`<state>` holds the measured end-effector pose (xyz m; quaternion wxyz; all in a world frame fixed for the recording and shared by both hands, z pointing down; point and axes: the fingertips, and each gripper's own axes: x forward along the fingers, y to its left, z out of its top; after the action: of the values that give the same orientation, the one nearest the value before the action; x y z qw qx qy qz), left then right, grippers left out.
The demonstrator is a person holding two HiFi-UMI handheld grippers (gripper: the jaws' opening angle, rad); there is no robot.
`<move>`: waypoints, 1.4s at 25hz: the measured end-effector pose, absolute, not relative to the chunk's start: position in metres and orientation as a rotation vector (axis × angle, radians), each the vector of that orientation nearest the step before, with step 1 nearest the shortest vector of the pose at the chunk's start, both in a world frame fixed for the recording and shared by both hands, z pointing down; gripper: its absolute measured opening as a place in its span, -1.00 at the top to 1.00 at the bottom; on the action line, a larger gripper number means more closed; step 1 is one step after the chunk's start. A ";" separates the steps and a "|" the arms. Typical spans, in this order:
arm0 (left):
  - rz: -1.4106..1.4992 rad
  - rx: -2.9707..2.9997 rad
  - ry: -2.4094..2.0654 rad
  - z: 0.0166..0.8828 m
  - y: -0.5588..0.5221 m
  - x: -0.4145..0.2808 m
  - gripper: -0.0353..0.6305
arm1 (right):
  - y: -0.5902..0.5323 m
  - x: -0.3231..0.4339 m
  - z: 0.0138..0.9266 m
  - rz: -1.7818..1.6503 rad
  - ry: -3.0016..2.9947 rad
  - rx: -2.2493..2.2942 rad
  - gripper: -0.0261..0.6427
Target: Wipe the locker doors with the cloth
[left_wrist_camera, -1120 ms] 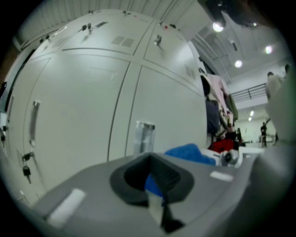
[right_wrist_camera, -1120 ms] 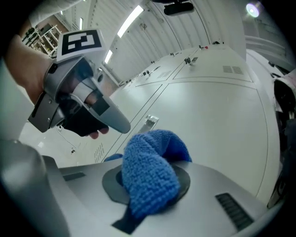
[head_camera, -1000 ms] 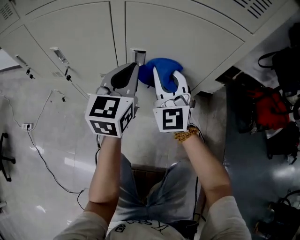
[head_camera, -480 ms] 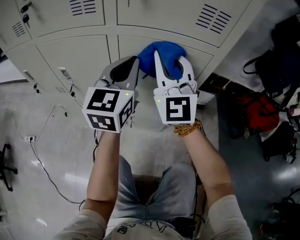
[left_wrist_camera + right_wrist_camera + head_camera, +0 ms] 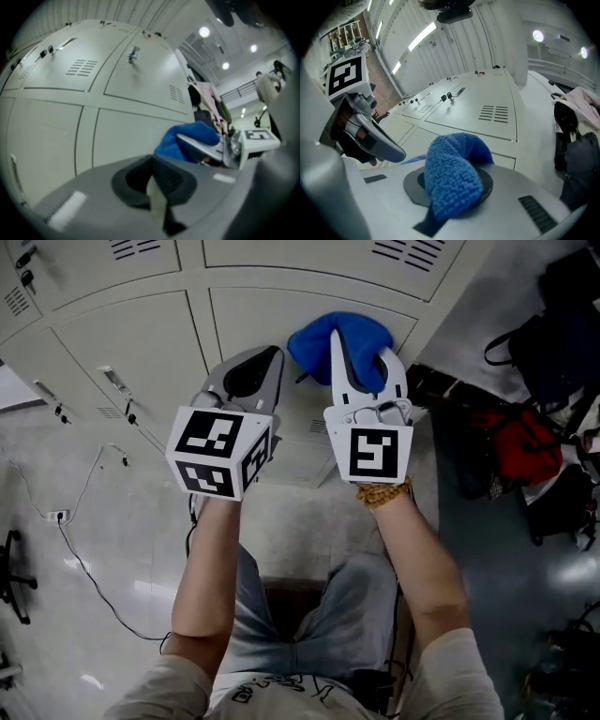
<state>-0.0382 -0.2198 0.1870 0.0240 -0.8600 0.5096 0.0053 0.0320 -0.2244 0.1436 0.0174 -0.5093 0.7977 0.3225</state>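
A blue cloth (image 5: 342, 341) is bunched between the jaws of my right gripper (image 5: 364, 345), which is shut on it. The cloth presses against a pale grey locker door (image 5: 272, 320) near the door's right edge. In the right gripper view the cloth (image 5: 452, 176) bulges out over the jaws and hides their tips. My left gripper (image 5: 255, 360) hovers just left of the right one, shut with nothing in it, close to the same door. In the left gripper view its jaws meet at a thin slit, and the cloth (image 5: 185, 138) shows to the right.
Vented locker doors (image 5: 412, 251) run above, and latch handles (image 5: 114, 382) stick out at the left. A red bag (image 5: 520, 442) and black bags (image 5: 562, 343) lie at the right. A cable (image 5: 84, 559) trails on the glossy floor from a socket (image 5: 56, 517).
Both grippers have moved up the locker face together. The cloth has slid from the base by a handle to higher and further right on the door.
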 end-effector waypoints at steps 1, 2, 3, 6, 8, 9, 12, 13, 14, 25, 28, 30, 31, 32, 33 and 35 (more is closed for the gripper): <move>0.010 -2.669 1.581 0.195 -0.220 -0.038 0.88 | -0.225 0.034 0.153 0.988 2.481 -1.590 0.83; 0.005 -2.677 1.586 0.202 -0.221 -0.038 0.88 | -0.225 0.035 0.162 0.977 2.487 -1.597 0.83; 0.001 -2.684 1.589 0.209 -0.221 -0.038 0.88 | -0.226 0.036 0.172 0.965 2.496 -1.603 0.83; -0.014 -2.702 1.595 0.230 -0.222 -0.035 0.88 | -0.227 0.037 0.203 0.939 2.531 -1.618 0.83; -0.023 -2.716 1.599 0.245 -0.223 -0.034 0.88 | -0.228 0.037 0.223 0.929 2.553 -1.624 0.83; -0.027 -2.724 1.602 0.253 -0.223 -0.033 0.88 | -0.228 0.037 0.234 0.926 2.565 -1.626 0.83; -0.053 -2.747 1.610 0.277 -0.224 -0.030 0.88 | -0.229 0.037 0.265 0.912 2.610 -1.636 0.83; -0.066 -2.750 1.611 0.284 -0.224 -0.029 0.88 | -0.229 0.036 0.275 0.906 2.626 -1.639 0.83; -0.079 -2.752 1.610 0.291 -0.224 -0.028 0.88 | -0.230 0.036 0.285 0.899 2.640 -1.641 0.83; -0.116 -2.810 1.626 0.358 -0.224 -0.020 0.88 | -0.234 0.033 0.390 0.869 2.790 -1.645 0.83; -0.130 -2.834 1.642 0.373 -0.220 -0.021 0.88 | -0.234 0.033 0.421 0.892 2.862 -1.650 0.83; -0.135 -2.840 1.640 0.376 -0.218 -0.020 0.88 | -0.234 0.036 0.439 0.931 2.905 -1.654 0.83; -0.139 -2.838 1.636 0.376 -0.217 -0.020 0.88 | -0.234 0.038 0.449 0.957 2.925 -1.658 0.83; -0.144 -2.836 1.631 0.376 -0.216 -0.019 0.88 | -0.234 0.041 0.458 0.981 2.945 -1.664 0.83; -0.148 -2.834 1.626 0.375 -0.215 -0.018 0.88 | -0.234 0.044 0.465 0.996 2.962 -1.674 0.83; -0.152 -2.833 1.619 0.372 -0.214 -0.017 0.88 | -0.233 0.053 0.473 1.007 2.979 -1.698 0.83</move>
<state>-0.0172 -0.2140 0.3718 -0.0624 -0.8656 0.4946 -0.0465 0.0531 -0.2333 0.4729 -0.2145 -0.4641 0.8142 0.2753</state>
